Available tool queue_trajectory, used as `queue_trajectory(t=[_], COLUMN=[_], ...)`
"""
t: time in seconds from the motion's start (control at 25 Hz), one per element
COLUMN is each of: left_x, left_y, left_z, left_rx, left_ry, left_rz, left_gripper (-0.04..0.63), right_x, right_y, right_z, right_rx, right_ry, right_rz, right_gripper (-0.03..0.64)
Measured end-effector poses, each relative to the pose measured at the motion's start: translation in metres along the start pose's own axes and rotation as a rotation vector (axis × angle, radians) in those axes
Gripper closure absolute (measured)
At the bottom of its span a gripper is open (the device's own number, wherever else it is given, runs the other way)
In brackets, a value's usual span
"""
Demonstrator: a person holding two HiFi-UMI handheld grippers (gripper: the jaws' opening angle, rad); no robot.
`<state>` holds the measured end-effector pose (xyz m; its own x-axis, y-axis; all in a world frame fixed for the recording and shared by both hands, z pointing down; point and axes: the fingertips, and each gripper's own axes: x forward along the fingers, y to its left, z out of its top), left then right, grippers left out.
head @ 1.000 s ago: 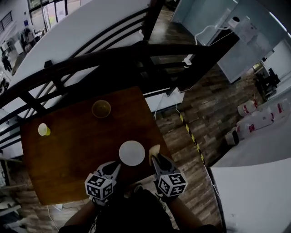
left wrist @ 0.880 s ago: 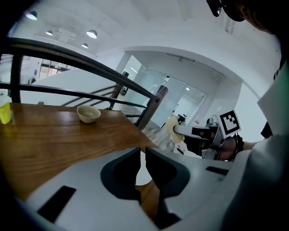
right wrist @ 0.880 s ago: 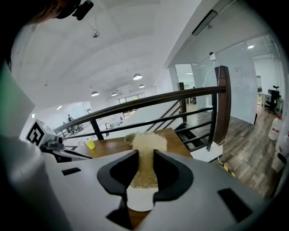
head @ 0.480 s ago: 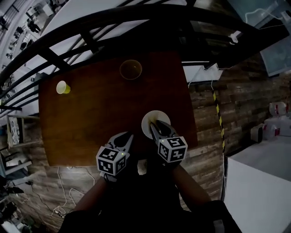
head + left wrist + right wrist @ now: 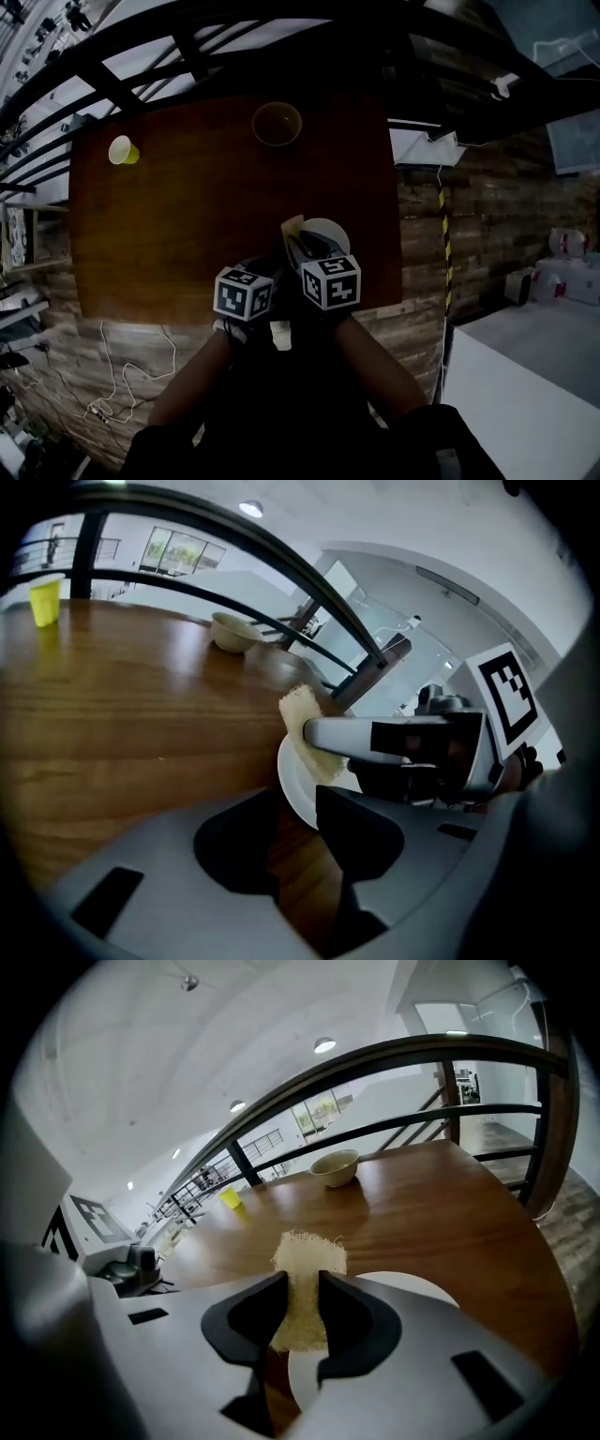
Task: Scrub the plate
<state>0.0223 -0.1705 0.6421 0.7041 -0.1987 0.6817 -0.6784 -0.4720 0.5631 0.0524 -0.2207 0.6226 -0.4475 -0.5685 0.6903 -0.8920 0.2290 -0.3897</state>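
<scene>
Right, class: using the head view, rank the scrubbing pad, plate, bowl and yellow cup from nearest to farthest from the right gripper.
1. Scrubbing pad, clamped in the right gripper.
2. Plate, just right of the pad, under the gripper.
3. Bowl, at the table's far edge.
4. Yellow cup, far left corner.

head view: dim, underexposed, table (image 5: 187, 225) dark with shadowed near edge
gripper views: bright, ceiling lamps (image 5: 324, 1045) above the table, windows (image 5: 183, 550) beyond it
glare: soft sheen on the table top
edges: heavy fisheye bend, black vignette
focus: nearest foreground soft
</scene>
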Motion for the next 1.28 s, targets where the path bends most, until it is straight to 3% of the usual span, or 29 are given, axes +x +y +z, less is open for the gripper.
queue_trajectory(t=[0.28, 0.64, 0.96, 1.28], left_x=[0.018, 0.037, 0.042, 0.042], left_y=[0.006, 0.006, 0.001, -0.006], left_z=[-0.007, -0.013, -0.014, -0.009], left_rx=[-0.027, -0.083, -0.137, -0.126], left_ry=[0.043, 0.086, 0.093, 0.071], left_rz=[0.059, 0.067, 0.073, 0.066], left_gripper=[0.477, 0.508, 0.511, 0.511], right_x=[0.001, -0.011, -0.045, -0.064], right_y=[-0.016, -0.051, -0.09, -0.106], right_z=[-0.007, -0.013, -0.018, -0.021], right_rx=[0.015, 0.035, 0.074, 0.121], right_ry=[0.019, 0.013, -0.016, -0.044], right_rz=[-0.001, -0.041, -0.103, -0.128], right_gripper=[0.502, 0.503, 0.502, 0.502])
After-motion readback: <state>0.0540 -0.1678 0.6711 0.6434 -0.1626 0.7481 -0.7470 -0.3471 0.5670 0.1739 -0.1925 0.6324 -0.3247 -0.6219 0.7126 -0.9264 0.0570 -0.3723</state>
